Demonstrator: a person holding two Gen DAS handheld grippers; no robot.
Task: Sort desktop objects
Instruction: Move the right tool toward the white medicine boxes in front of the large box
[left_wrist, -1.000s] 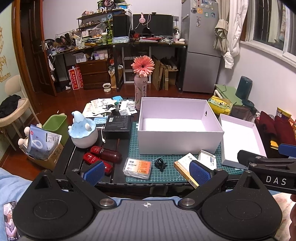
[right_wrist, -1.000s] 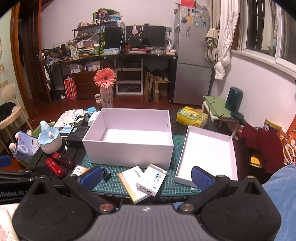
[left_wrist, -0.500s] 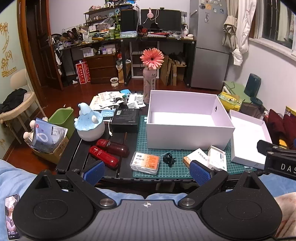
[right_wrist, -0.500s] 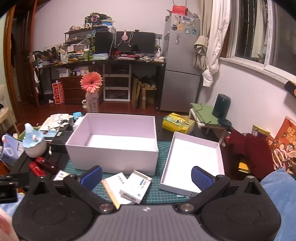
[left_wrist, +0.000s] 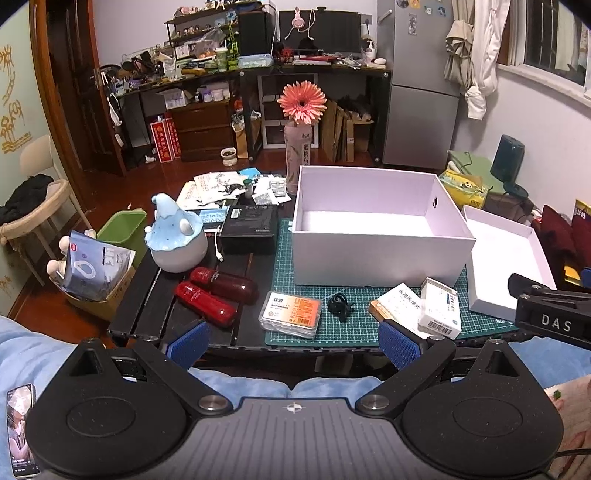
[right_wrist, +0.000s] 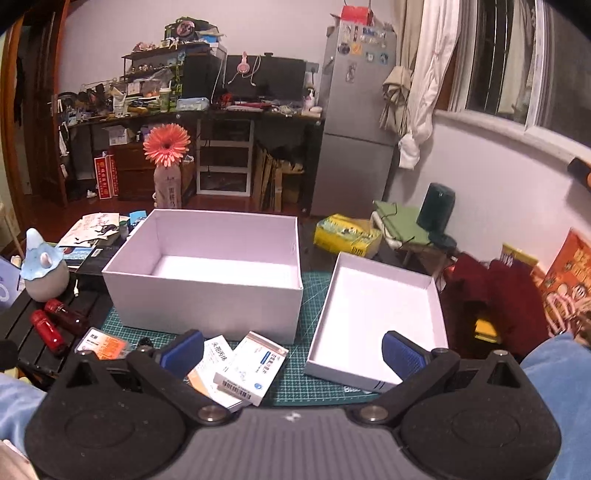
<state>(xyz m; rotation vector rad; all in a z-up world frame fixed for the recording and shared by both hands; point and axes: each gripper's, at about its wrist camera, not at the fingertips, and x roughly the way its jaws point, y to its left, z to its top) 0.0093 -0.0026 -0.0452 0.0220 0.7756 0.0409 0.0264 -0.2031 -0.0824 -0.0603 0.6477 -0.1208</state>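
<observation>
An empty white box (left_wrist: 376, 258) (right_wrist: 207, 299) stands on the green cutting mat (left_wrist: 354, 325), its lid (left_wrist: 506, 258) (right_wrist: 373, 321) lying open-side-up to the right. In front lie two medicine boxes (left_wrist: 439, 308) (right_wrist: 251, 365), an orange-labelled clear case (left_wrist: 290, 314) (right_wrist: 105, 343), a small black clip (left_wrist: 339, 304) and two red bottles (left_wrist: 214, 297) (right_wrist: 55, 325). My left gripper (left_wrist: 291, 341) is open, held back over the table's near edge. My right gripper (right_wrist: 291, 352) is open too, low in front of the medicine boxes and the lid. Neither holds anything.
A blue-and-white figurine (left_wrist: 177, 238), a black box (left_wrist: 251, 229), papers (left_wrist: 218, 186) and a flower in a bottle (left_wrist: 303, 140) crowd the table's left and back. A green bin (left_wrist: 122, 230) stands on the floor at left. Blue-clad legs sit below the table edge.
Both grippers have pulled back and risen from the table, so the box and the items look farther off. Nothing on the table has moved.
</observation>
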